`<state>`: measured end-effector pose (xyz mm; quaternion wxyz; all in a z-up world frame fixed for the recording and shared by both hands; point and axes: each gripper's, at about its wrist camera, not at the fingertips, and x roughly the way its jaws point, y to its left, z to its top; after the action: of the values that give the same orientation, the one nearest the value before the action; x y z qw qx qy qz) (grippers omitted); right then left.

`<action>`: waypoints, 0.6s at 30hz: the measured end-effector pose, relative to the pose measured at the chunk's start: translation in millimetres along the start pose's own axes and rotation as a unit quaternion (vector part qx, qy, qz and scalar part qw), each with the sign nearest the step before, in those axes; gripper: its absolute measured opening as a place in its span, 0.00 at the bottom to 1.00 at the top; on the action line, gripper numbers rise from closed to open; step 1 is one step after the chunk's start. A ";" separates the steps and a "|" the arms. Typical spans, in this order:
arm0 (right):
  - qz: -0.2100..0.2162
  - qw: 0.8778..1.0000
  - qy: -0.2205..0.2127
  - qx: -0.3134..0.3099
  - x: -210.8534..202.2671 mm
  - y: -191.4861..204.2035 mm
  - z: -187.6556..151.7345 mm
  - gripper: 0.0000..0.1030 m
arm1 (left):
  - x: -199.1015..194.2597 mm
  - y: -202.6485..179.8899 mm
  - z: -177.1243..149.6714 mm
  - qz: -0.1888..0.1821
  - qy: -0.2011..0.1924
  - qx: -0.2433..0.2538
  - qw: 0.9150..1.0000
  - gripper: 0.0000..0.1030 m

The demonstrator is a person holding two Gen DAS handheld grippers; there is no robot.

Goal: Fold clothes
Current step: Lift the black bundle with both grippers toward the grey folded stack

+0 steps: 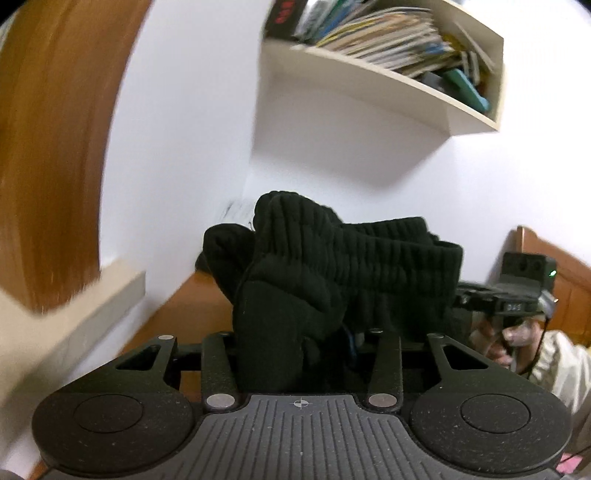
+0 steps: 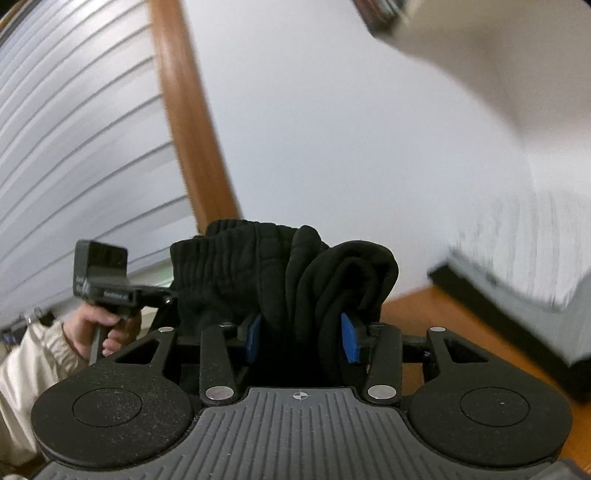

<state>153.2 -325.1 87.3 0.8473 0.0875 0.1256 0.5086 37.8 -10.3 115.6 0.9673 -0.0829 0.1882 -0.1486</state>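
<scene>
Here we have the black garment (image 2: 280, 280) bunched and lifted between us, left gripper (image 1: 295, 347) and right gripper (image 2: 301, 336) each clamped on its thick, soft, floppy waistband, best held at the corners.

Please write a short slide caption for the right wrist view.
Right gripper clamps bunched black garment between blue-padded fingers.

I can read no text here: red characters on a dark book spine (image 1: 286, 14) on the cream wall shelf (image 1: 388, 88) are blurred.
</scene>
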 end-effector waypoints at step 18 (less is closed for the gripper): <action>-0.026 0.997 -0.045 -0.060 -21.0 -2.0 6.7 0.36 | 39.1 -12.4 11.9 -0.037 -0.054 0.022 0.998 0.41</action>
<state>147.5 -344.8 95.7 0.8687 0.0563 0.0591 0.4885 73.8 -33.2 115.9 0.9715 -0.0763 0.1294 -0.1834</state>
